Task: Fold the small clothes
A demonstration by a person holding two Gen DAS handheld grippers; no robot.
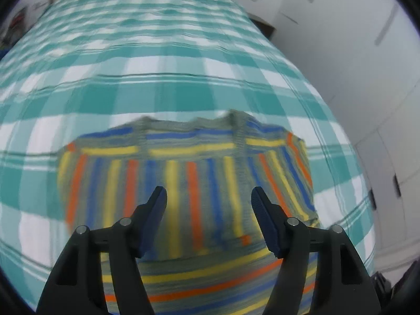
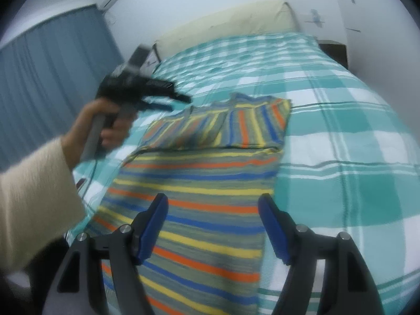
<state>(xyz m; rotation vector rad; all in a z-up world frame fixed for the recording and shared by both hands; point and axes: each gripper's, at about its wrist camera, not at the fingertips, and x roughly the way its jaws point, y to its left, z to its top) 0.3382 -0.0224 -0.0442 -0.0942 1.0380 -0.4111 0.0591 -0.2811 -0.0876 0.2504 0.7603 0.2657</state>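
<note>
A small knitted garment (image 2: 199, 183) with orange, yellow and blue stripes on grey-green lies flat on the bed. Its far part (image 2: 236, 123) is folded over, so the stripes there run the other way. In the right wrist view my right gripper (image 2: 212, 199) hovers open over the near half of the garment, with nothing between its fingers. The left gripper (image 2: 178, 103), held by a hand (image 2: 105, 123) in a cream sleeve, hangs above the far left corner of the garment. In the blurred left wrist view the left gripper (image 1: 208, 193) is open above the striped garment (image 1: 183, 183), holding nothing.
The bed has a teal and white checked cover (image 2: 341, 131) and a cream headboard (image 2: 231, 21). A blue-grey curtain (image 2: 47, 78) hangs on the left. A dark nightstand (image 2: 333, 50) and white cupboard doors (image 1: 380, 105) stand to the bed's right.
</note>
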